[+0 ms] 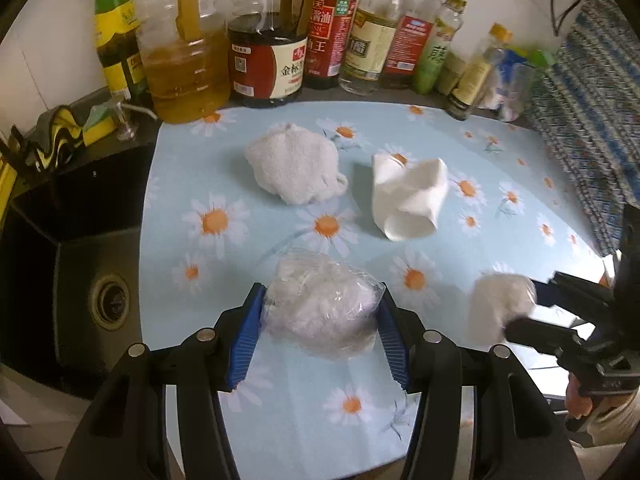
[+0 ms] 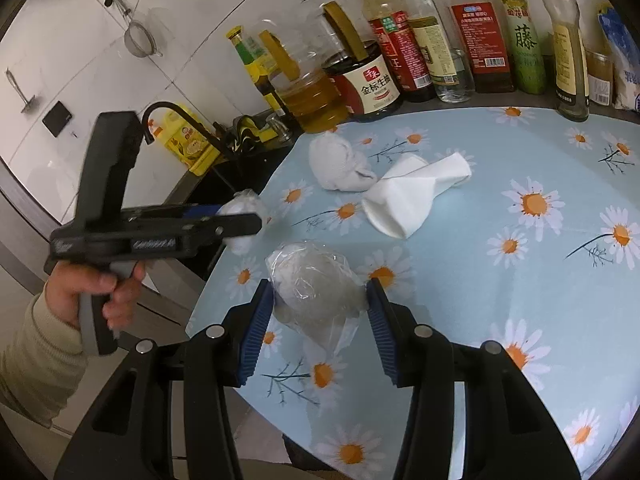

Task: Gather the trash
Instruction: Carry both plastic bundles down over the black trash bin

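Left gripper (image 1: 322,322) is clamped on a crumpled wad of clear plastic wrap (image 1: 320,312); both blue pads (image 1: 248,336) press into its sides, and the wad hangs above the daisy-print tablecloth (image 1: 240,184) near the table's sink-side edge. Handling judgement: the wad is very light, soft and springy, with a slick film surface. Grip across the bulkiest part so the pads sink in; a pinch on a loose flap would likely slide off.

Centre of the table: a bunched white towel-like cloth (image 1: 294,168) lies just beside a loosely rolled white paper sheet (image 1: 408,196); whether they touch cannot be told. Both appear untouched. The cloth should be soft and limp, and can be taken by any raised fold. The paper is thin and will crush, so close across its rolled middle, not on a free corner. A row of sauce and oil bottles (image 1: 268,60) stands behind them, well apart from either gripper.

Right gripper (image 2: 318,308) is clamped on a second wad, pale material wrapped in clear film (image 2: 316,284), with a loose tail of film hanging below the pads. The same handling applies: light, compressible, slippery skin. In the left wrist view this wad appears blurred at the table's right edge.
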